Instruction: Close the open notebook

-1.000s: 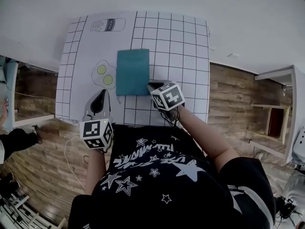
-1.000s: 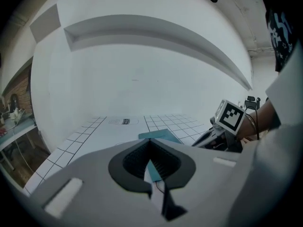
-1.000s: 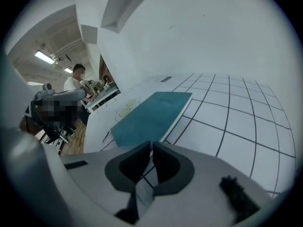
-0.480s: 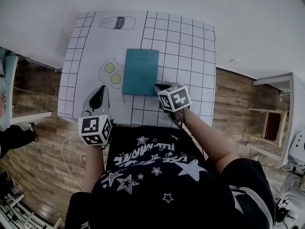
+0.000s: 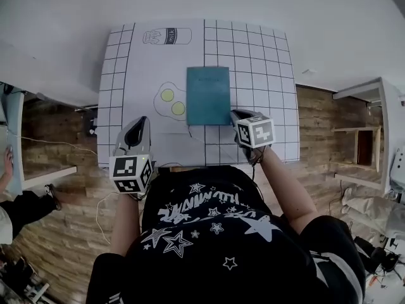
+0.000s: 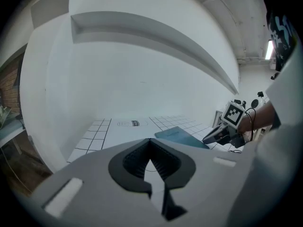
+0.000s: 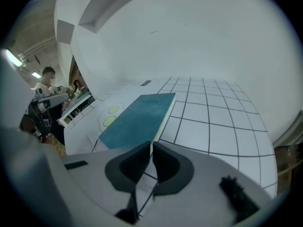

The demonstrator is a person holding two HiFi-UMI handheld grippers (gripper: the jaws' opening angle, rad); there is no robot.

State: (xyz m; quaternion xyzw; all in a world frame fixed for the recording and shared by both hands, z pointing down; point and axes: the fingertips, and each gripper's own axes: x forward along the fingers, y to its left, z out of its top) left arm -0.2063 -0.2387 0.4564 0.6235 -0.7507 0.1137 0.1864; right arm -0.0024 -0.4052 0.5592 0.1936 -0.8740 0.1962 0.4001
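The flat teal paper notebook [image 5: 207, 95] lies shut on the white squared table mat [image 5: 253, 49], with the right gripper [image 5: 235, 113] just beside its 5 o'clock corner and the left gripper [image 5: 140, 121] off at 8 o'clock, both pinched together and holding nothing.

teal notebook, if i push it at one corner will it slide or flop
The notebook lies closed and flat, so it will probably slide as one piece on the gridded mat. Its edge shows a fairly thick stack of pages, so it is likely stiffish, not floppy. A corner push would probably spin it.
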